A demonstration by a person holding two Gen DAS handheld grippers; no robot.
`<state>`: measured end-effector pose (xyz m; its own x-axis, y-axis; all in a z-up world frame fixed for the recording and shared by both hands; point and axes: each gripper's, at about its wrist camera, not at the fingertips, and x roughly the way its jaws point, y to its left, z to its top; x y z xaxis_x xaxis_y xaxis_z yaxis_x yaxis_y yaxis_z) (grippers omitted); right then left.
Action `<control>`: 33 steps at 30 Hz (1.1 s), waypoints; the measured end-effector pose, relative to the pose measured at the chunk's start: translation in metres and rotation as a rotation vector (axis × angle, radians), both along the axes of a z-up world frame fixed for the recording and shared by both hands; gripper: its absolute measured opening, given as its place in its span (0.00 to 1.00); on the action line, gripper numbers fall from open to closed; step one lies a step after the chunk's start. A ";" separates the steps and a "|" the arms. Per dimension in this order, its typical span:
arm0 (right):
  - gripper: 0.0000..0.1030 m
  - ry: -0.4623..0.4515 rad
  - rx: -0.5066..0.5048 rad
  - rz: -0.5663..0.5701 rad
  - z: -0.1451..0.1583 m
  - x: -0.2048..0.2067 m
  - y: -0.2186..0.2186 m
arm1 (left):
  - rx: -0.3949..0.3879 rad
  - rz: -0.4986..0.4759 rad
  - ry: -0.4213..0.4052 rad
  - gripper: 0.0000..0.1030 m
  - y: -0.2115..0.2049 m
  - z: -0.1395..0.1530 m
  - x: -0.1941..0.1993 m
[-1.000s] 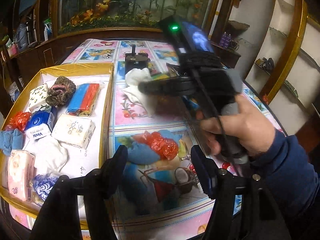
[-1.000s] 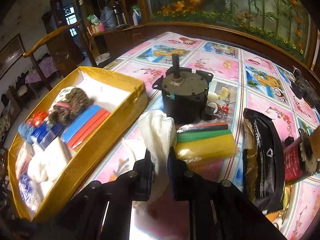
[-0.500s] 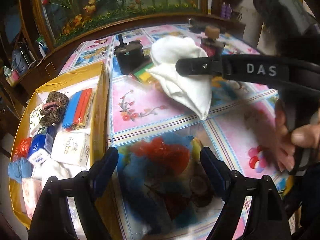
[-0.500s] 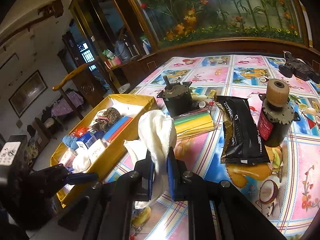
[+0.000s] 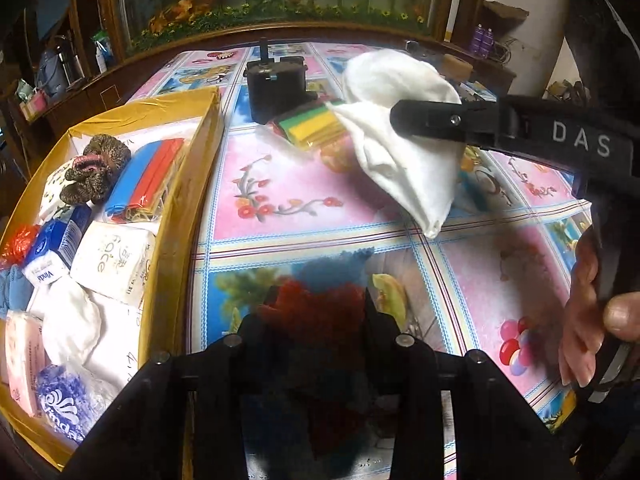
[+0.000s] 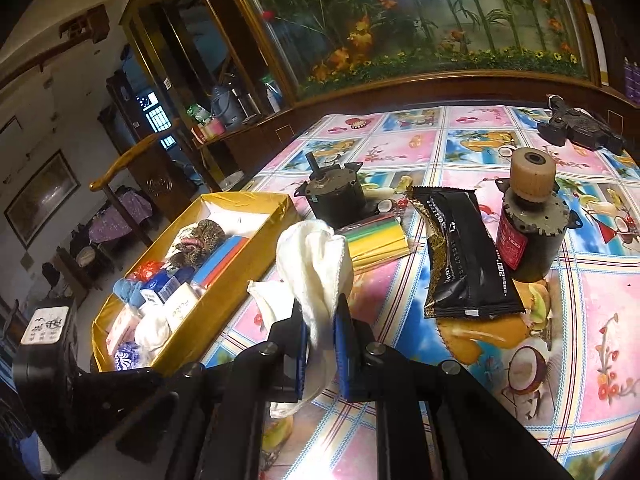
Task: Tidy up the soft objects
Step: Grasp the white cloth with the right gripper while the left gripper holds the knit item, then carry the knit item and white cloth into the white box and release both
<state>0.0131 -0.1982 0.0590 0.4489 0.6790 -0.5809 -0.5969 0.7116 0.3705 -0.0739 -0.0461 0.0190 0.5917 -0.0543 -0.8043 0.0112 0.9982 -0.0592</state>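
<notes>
My right gripper [image 6: 320, 340] is shut on a white cloth [image 6: 316, 264] and holds it in the air above the table, right of the yellow box [image 6: 224, 308]. The cloth [image 5: 404, 148] and the right gripper [image 5: 404, 120] also show in the left wrist view. My left gripper [image 5: 316, 312] is shut on a red and blue fluffy bundle [image 5: 320, 304] low over the tablecloth, just right of the yellow box [image 5: 180, 216]. The box holds tissue packs [image 5: 112, 264], a brown scrunchie [image 5: 96, 168], a blue and red pack [image 5: 148, 176] and other soft items.
On the table stand a black motor [image 6: 336, 196], a red motor with a beige top [image 6: 528, 228], a black snack packet [image 6: 464, 264], a coloured sponge pack [image 6: 376, 244] and a black device [image 6: 576, 128] at the far edge. A wooden chair [image 6: 128, 184] stands beyond the box.
My left gripper has closed on the red and blue bundle, which was lying between its open fingers. My right gripper has lifted the white cloth off the table and carried it up and back.
</notes>
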 end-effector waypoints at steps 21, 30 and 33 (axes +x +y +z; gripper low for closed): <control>0.13 0.081 -0.033 -0.003 -0.022 -0.001 0.016 | 0.063 0.023 0.007 0.39 -0.008 -0.004 -0.002; 0.13 0.047 -0.032 -0.018 -0.018 0.002 0.011 | 0.098 0.044 0.002 0.39 -0.010 -0.004 -0.001; 0.13 0.034 -0.034 -0.015 -0.017 0.002 0.011 | 0.105 0.044 -0.001 0.39 -0.011 -0.003 -0.001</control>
<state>0.0147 -0.1872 0.0421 0.4384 0.6520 -0.6186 -0.5733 0.7329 0.3662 -0.0748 -0.0572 0.0157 0.5924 0.0562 -0.8037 -0.0331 0.9984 0.0454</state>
